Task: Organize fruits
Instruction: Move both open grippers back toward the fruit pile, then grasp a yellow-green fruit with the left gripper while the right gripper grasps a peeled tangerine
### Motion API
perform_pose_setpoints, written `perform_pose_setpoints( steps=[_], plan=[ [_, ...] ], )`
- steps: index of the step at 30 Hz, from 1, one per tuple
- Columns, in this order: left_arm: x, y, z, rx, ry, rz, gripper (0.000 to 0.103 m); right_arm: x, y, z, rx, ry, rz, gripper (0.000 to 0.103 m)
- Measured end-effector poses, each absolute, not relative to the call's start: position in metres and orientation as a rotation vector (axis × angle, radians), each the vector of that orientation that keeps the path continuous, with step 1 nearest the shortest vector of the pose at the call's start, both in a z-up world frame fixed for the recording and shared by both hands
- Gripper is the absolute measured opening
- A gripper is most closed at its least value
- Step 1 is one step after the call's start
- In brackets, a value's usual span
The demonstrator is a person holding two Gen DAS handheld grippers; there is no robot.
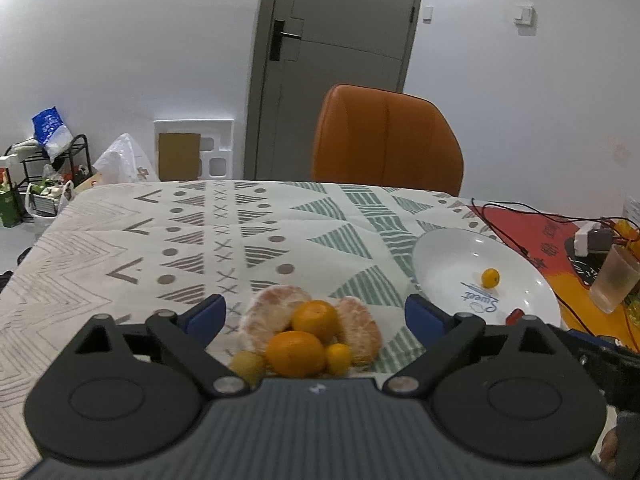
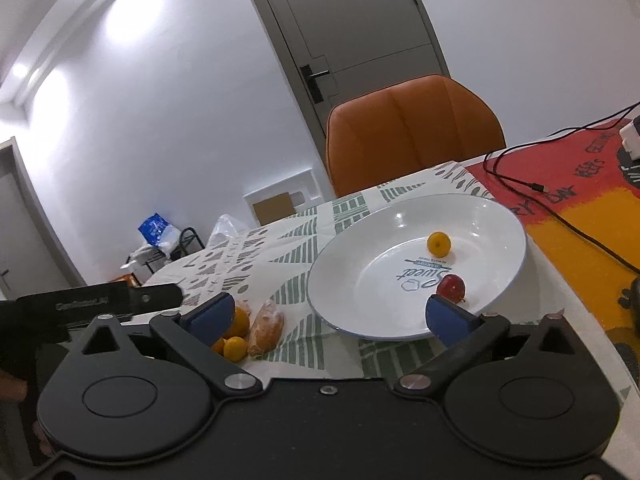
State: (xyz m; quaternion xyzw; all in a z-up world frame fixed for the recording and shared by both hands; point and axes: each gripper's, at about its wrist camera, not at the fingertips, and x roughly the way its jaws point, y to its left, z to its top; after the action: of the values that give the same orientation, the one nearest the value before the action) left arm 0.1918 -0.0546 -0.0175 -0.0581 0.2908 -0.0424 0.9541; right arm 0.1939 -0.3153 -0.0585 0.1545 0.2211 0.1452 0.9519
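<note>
Fruit pile (image 1: 308, 334) sits low centre between the wide-open, empty left tool (image 1: 316, 314), lined up for picking; right tool (image 2: 328, 312) gapes empty over the plate (image 2: 500, 220).

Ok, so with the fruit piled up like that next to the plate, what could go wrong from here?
The fruit pile is tightly packed, so the open left gripper closing on one orange could scatter the small round ones. The peeled pieces may squash. The red fruit sits near the plate rim, close to the right gripper.
</note>
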Motion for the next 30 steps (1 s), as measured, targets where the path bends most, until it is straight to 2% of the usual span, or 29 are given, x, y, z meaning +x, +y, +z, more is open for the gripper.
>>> perform_pose_setpoints(
  steps=[24, 27, 30],
  plan=[
    [0.181, 0.013, -0.027, -0.164, 0.604, 0.066, 0.092, 0.209, -0.258, -0.056, 0.19, 0.488, 0.409, 0.102],
    [0.183, 0.017, -0.032, -0.167, 0.613, 0.073, 0.088, 0.212, -0.252, -0.058, 0.186, 0.504, 0.423, 0.099],
    [0.185, 0.021, -0.038, -0.181, 0.632, 0.073, 0.08, 0.216, -0.245, -0.06, 0.172, 0.525, 0.438, 0.09]
  ],
)
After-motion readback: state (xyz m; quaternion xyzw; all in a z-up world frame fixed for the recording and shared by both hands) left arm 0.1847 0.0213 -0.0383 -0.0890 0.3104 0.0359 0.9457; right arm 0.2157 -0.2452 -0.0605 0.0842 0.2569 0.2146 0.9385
